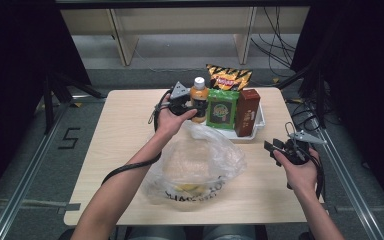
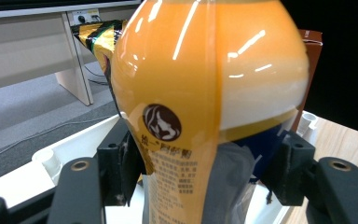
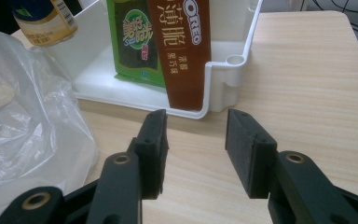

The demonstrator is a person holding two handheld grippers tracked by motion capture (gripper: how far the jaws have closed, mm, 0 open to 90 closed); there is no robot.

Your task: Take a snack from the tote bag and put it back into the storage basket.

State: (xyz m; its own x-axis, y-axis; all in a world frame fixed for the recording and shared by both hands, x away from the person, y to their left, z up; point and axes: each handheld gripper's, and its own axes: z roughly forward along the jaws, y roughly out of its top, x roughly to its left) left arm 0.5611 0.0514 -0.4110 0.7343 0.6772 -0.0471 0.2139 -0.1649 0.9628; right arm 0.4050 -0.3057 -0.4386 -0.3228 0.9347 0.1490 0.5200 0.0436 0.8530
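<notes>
An orange drink bottle (image 1: pixel 198 100) with a white cap stands upright at the left end of the white tray (image 1: pixel 258 127). My left gripper (image 1: pixel 187 106) comes at it from the left and is shut on its body. In the left gripper view the bottle (image 2: pixel 205 84) sits between both pads (image 2: pixel 129 170), and the tray rim (image 2: pixel 46 156) lies below. In the right gripper view the bottle's base (image 3: pixel 44 21) appears raised above the tray wall. My right gripper (image 1: pixel 271 146) stands open above the table right of the bag, holding nothing; its view shows the open jaws (image 3: pixel 196 140) facing the tray corner (image 3: pixel 223 70).
The tray also holds a green snack pack (image 1: pixel 222 107) and a brown Oreo box (image 1: pixel 247 111), both upright. A yellow chip bag (image 1: pixel 228 76) stands behind them. A crumpled clear plastic bag (image 1: pixel 195 167) lies mid-table between my forearms. Bare wood (image 3: pixel 303 93) lies right of the tray.
</notes>
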